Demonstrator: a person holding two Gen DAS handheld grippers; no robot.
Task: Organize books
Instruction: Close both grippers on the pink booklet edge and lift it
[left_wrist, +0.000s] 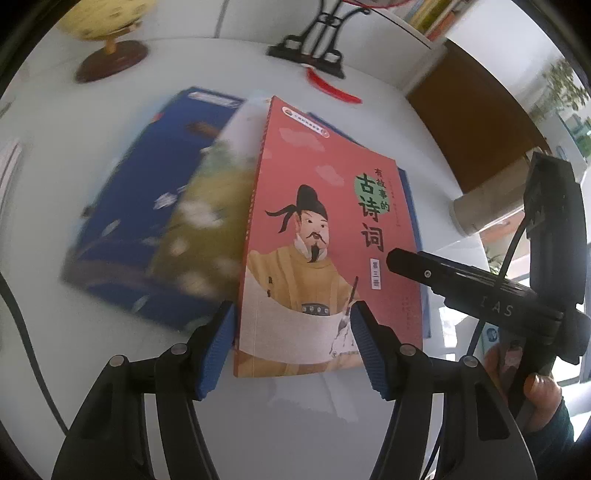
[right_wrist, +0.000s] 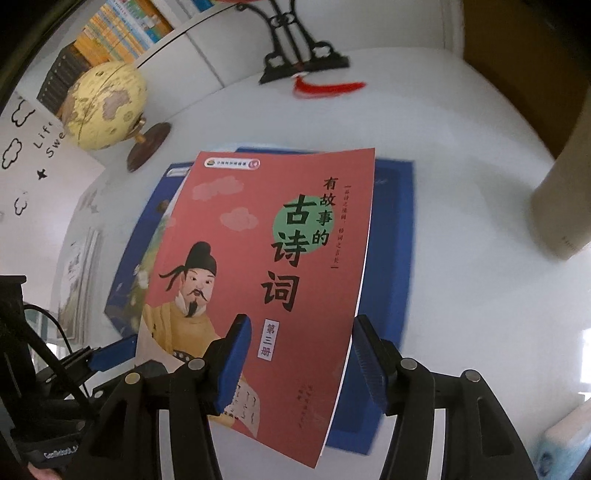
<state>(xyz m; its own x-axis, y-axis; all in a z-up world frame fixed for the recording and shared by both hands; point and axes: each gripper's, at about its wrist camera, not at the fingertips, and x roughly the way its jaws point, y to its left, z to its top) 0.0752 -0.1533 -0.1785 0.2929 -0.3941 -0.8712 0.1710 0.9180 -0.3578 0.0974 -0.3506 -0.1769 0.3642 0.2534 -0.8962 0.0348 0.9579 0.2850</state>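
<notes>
Resting on the blue book (right_wrist: 391, 236), the red book (left_wrist: 325, 236) sits between both spread grippers, left (left_wrist: 293, 345) and right (right_wrist: 301, 360), neither clamped; 2 stacked, squaring up remains.

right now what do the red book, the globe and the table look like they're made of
Red book: paper, soft matte cover; it bends and shows thin page edges. Globe: yellowish ball, possibly plastic or printed paper, on a dark, wood-looking foot. Table: smooth, glossy white top; plastic, glass or lacquer, cannot tell.
</notes>
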